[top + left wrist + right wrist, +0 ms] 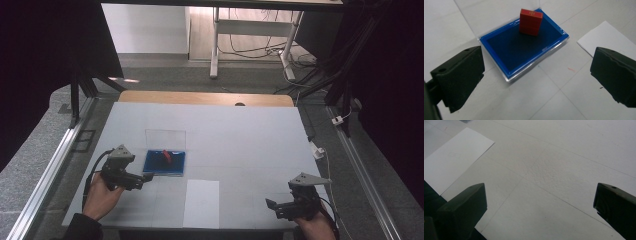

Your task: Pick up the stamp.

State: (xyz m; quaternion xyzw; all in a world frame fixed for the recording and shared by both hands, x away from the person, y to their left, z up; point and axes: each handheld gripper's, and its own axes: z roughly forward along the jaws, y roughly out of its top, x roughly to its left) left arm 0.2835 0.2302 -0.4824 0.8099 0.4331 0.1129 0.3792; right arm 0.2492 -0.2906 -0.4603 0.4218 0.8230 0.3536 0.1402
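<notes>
Left gripper (146, 178) sits at the lower left of the high view, held in a hand (102, 197), its jaws spread wide with nothing between them; they point at the near left corner of the blue tray. Right gripper (272, 206) is at the lower right of that view, also wide open and empty, over bare table and well apart from the tray.

Going down in size: the table (240, 135), covered in pale grey, takes up the middle of the high view. A white sheet of paper (201, 202) lies near its bottom edge, between the two grippers. The blue tray (524, 53) lies flat left of centre, in a clear case whose lid (165, 138) stands up behind it. On the tray's far end, at the upper middle of the left gripper view, stands a small red block (530, 22), upright; it may be a stamp, though the view is too coarse to be sure.
</notes>
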